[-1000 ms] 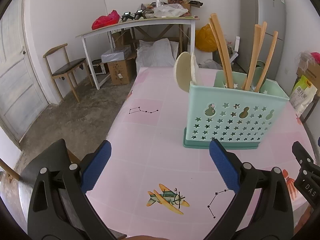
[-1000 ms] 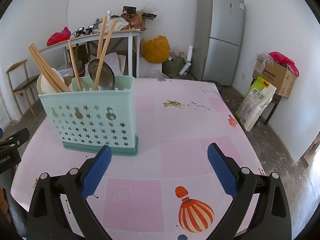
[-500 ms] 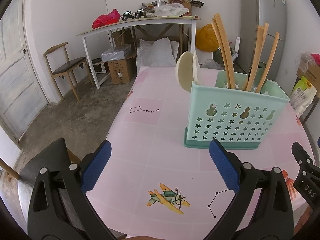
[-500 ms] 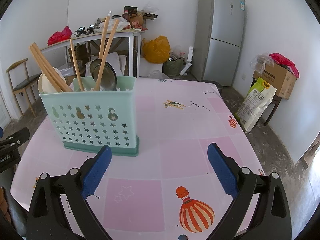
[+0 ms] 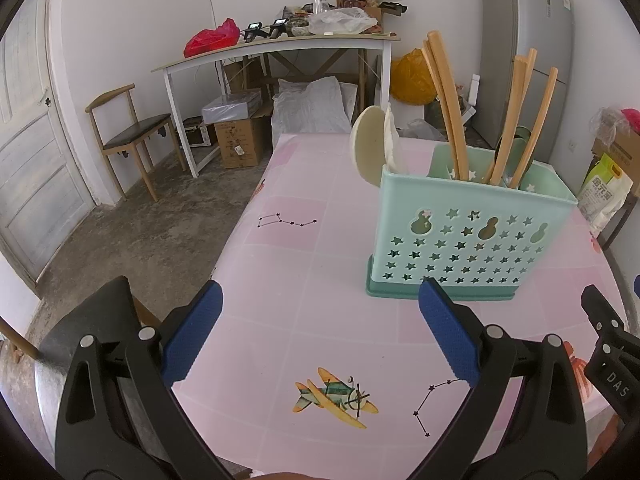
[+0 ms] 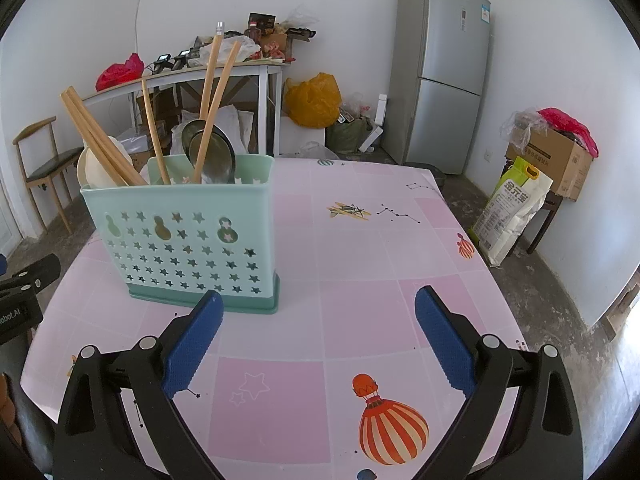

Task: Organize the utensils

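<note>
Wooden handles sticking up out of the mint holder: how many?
5, though others may be hidden inside the holder: two leaning left together, one thin one beside them, and two tall ones over the metal ladles.

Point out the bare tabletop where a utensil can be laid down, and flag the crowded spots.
Bare pink tabletop runs from the mint-green star-punched plastic caddy rightward to the printed aeroplane and forward to the striped balloon print. Another bare stretch lies on the caddy's other side, toward the constellation print. The caddy itself is crowded with wooden handles.

Black plastic gripper [image 5: 318, 304] frames, ribbed blue pads [image 5: 192, 338], silver rivets.
</note>
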Motion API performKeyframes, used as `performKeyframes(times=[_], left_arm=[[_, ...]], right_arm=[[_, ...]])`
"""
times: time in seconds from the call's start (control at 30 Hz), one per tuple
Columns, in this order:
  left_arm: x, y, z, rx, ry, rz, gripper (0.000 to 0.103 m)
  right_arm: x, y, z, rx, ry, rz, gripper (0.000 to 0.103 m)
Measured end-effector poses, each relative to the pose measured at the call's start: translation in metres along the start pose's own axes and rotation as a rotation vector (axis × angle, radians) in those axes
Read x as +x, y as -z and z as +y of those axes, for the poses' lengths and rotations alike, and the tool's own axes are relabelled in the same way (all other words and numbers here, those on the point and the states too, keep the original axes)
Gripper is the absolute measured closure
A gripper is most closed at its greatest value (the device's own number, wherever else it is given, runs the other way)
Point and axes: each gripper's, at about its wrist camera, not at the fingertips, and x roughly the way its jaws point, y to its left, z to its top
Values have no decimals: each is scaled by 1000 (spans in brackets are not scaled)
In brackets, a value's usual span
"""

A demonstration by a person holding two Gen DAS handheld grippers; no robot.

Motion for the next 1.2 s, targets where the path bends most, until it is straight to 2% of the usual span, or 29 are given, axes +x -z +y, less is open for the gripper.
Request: performKeyframes(times=[1.2], left_arm=[[0,-2,-1,4,3,-1,8]], right_arm=[[-2,-2,0,1,1,-3,9]])
